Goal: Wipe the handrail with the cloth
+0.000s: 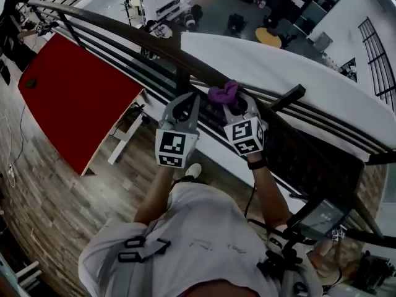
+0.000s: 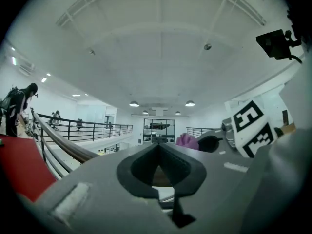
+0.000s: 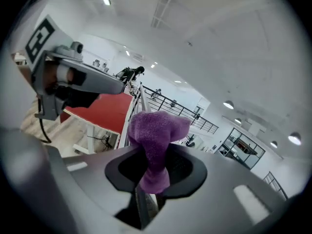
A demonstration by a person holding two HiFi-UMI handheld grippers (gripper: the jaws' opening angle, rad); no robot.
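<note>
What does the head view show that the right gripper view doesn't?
Only the head view shows the person's white shirt and the yellow round table on the floor below. Only the right gripper view shows the ceiling lights and, close up, the fingers pinching the purple cloth. Both show the cloth, the handrail and the red table.

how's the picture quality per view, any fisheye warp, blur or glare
Head view: fisheye bows the handrail into an arc, corners go dark, detail is fairly sharp. Left gripper view: round black vignette, the left tool close to the lens looks soft, ceiling lamps are small bright spots without flare. Right gripper view: the purple cloth is crisp, the edges smear.
</note>
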